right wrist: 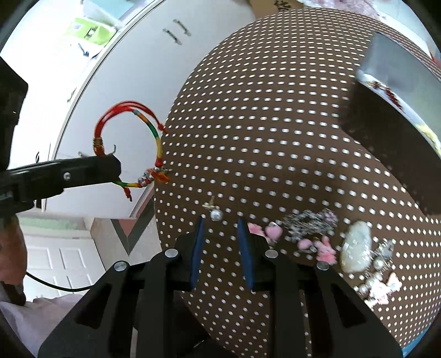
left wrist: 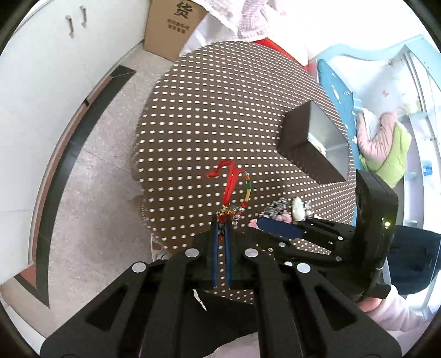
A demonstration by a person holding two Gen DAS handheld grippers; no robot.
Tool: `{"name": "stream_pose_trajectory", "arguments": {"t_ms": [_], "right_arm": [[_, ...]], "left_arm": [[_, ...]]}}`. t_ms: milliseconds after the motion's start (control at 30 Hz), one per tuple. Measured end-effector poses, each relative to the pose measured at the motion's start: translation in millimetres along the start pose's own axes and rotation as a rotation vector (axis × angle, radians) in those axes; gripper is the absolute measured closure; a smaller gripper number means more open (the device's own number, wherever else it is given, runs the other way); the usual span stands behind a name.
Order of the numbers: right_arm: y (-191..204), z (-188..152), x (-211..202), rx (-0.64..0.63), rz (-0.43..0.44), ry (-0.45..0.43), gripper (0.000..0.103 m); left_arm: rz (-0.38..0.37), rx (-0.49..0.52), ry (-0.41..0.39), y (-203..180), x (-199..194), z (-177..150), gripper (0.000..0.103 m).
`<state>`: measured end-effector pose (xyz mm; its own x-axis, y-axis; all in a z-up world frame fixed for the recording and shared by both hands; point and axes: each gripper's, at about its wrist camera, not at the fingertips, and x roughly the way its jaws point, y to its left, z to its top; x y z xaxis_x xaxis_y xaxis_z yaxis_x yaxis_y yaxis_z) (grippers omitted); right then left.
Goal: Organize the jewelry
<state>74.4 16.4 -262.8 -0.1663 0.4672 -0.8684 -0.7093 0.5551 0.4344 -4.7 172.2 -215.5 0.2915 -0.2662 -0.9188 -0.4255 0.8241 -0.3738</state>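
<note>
My left gripper [left wrist: 221,220] is shut on a red and multicoloured cord bracelet [left wrist: 233,187], held above the round polka-dot table [left wrist: 220,110]; the bracelet also shows in the right wrist view [right wrist: 129,148], hanging from the left gripper's fingers [right wrist: 107,165] beside the table edge. My right gripper [right wrist: 220,223] is open and empty, low over the table, with a pearl earring [right wrist: 215,213] just ahead of its tips. Pink charms [right wrist: 273,231], a sparkly piece [right wrist: 311,223] and a pale jade pendant [right wrist: 355,245] lie to its right. The dark jewelry box [left wrist: 311,137] stands open at the right.
A pearl and pink brooch cluster [right wrist: 380,278] lies near the table's right edge. A cardboard box [left wrist: 173,24] and white cabinets [left wrist: 41,68] stand beyond the table. Tiled floor [left wrist: 104,179] lies to the left. Some jewelry [right wrist: 386,93] lies inside the box.
</note>
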Motion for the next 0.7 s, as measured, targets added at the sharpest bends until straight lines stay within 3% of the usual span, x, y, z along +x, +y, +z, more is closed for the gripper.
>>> {"name": "stream_pose_trajectory", "arguments": {"t_ms": [133,333,500,700], "right_arm": [[16.8,3.7,17.6,-0.083,-0.074,0.02,0.081],[27.8,0.6,30.0,-0.12,-0.131,0.014,0.093],[24.8,-1.9,29.8,-0.085,-0.124,0.001,0.093],[3.6,-5.0,-6.6,0.023,-0.099,-0.073,0.093]], "left_arm": [[0.036,-0.025,0.038,8.6,9.4,-6.4,0.1],[0.067,-0.02,0.069,17.2,21.9,-12.4,0.1],[0.081,0.007,0.066,13.1,24.8,-14.6,0.1],[0.07,0.094,0.05,-13.0,24.0,-3.0,0.1]]}}
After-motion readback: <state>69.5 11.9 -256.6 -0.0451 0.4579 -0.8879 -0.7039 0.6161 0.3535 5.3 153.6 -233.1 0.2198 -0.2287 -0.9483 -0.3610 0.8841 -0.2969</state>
